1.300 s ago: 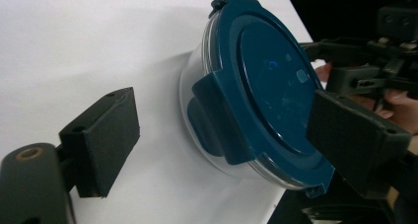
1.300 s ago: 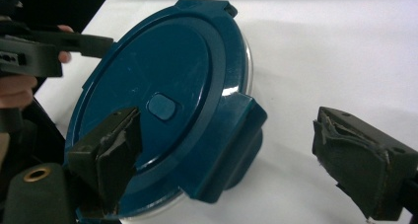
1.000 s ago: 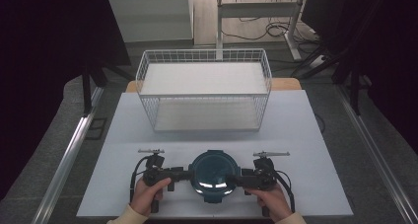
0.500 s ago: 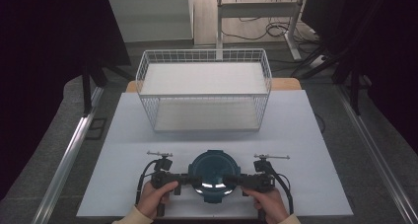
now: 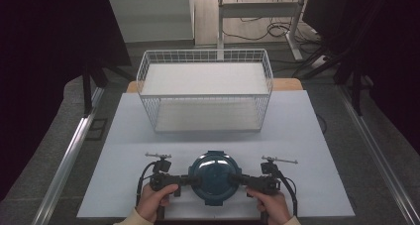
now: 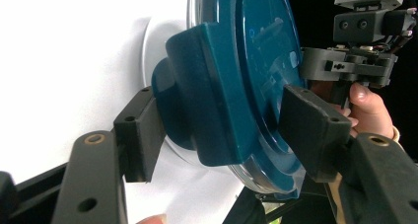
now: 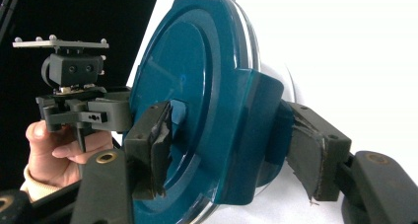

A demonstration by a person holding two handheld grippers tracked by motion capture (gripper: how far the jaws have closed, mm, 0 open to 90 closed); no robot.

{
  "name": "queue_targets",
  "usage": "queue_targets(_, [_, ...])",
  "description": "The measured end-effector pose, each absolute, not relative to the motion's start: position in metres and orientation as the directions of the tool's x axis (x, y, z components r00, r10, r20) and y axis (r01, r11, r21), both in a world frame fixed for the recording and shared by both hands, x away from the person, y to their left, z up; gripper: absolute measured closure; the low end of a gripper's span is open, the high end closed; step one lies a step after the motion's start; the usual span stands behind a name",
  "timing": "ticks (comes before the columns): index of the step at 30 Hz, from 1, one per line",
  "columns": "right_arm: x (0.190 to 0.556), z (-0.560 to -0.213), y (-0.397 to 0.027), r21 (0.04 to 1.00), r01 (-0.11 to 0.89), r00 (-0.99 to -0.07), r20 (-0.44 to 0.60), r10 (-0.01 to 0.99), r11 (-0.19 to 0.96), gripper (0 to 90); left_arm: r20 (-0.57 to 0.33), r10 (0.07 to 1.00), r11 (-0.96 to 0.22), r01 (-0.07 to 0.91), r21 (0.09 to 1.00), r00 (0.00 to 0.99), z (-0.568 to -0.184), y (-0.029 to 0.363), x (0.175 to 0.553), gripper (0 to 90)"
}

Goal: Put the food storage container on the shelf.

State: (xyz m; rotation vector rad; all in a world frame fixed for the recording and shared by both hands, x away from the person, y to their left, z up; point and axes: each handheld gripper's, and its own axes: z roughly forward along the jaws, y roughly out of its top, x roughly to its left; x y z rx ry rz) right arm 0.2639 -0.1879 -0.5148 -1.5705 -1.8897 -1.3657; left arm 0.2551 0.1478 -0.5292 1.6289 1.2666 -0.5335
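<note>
1. The teal lid (image 5: 215, 178) lies near the worktop's (image 5: 124, 136) front edge.
2. The left gripper (image 5: 184, 179) and right gripper (image 5: 240, 178) each clamp a side tab of it.
3. It looks rigid, smooth and probably slippery; these tabs are the safest hold.

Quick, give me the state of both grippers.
Left gripper: shut on the left latch of the teal lidded container.
Right gripper: shut on the container's right latch.

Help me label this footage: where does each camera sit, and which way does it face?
High view: above the person's side, looking forward and down at the table, wire basket, both hands.
Left gripper view: on the left gripper, facing the teal lidded container; own jaws.
Right gripper view: on the right gripper; own jaws.
All three share the container.
</note>
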Motion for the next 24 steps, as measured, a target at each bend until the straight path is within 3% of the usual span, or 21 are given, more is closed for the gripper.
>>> queue_targets(14, [0.258,-0.508,-0.188,0.49,0.869,-0.37,0.732,0.572,-0.066,43.0,-0.78,0.484,0.015,0.888,0.46,0.396,-0.521,0.154,0.251,43.5])
queue_targets(24, [0.254,-0.497,-0.184,0.573,0.819,-0.461,0.673,0.579,-0.015,43.6,-0.756,0.496,0.026,0.863,0.504,0.427,-0.511,0.157,0.246,44.9])
